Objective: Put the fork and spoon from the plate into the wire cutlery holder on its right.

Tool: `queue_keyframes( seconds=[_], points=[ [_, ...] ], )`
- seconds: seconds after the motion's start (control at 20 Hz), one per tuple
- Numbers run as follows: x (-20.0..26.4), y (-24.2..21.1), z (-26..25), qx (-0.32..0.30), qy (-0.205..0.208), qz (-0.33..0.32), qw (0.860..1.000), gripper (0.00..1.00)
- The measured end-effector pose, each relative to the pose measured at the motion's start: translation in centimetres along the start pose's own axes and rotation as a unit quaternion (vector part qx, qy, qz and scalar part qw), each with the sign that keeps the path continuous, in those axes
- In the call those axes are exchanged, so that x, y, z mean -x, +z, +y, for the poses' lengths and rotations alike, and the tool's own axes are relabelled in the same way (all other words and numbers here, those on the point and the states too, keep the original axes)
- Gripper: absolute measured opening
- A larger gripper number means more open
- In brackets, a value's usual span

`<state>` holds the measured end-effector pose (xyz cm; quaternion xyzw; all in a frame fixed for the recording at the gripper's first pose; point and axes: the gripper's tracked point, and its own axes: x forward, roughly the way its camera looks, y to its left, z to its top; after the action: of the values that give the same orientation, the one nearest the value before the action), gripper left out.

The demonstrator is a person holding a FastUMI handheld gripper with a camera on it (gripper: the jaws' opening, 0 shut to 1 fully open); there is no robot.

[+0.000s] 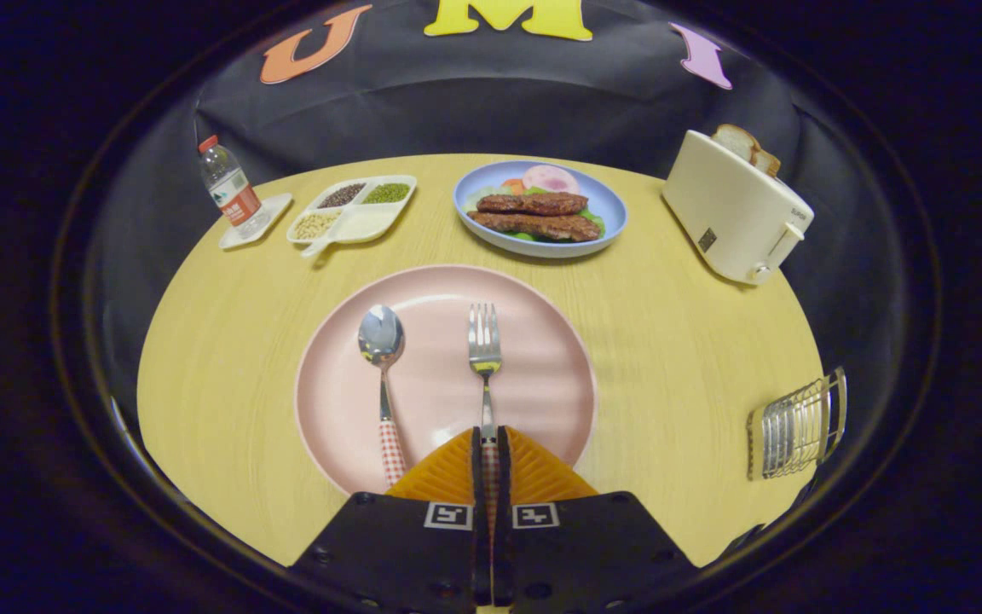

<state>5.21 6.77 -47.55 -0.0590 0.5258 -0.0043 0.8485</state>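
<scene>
Round yellow wood-grain table (670, 341) is sitting in a booth with black cloth behind. The holder (798, 424) is getting cut off at the table's 4 o'clock edge, so it's hard to make out. Pink plate (534, 392) is lying dead centre, with the spoon (382, 375) towards 9 and the fork (485, 358) just right of it. Both have checked red handles. The gripper (490, 452) is pinching the fork's handle at 6 o'clock, fingers (448, 473) nearly together.
</scene>
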Motion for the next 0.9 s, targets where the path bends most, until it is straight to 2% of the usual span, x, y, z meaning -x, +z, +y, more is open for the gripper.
queue_keyframes(
  seconds=[0.45,0.65,0.9],
  points=[
    [7.6,1.6,-2.8,0.015,0.02,-0.049,0.999,0.02],
    [10.5,2.0,-6.6,0.015,0.012,-0.066,0.998,0.02],
    [13.2,1.2,-12.7,-0.015,-0.004,-0.059,0.998,0.02]
  ],
)
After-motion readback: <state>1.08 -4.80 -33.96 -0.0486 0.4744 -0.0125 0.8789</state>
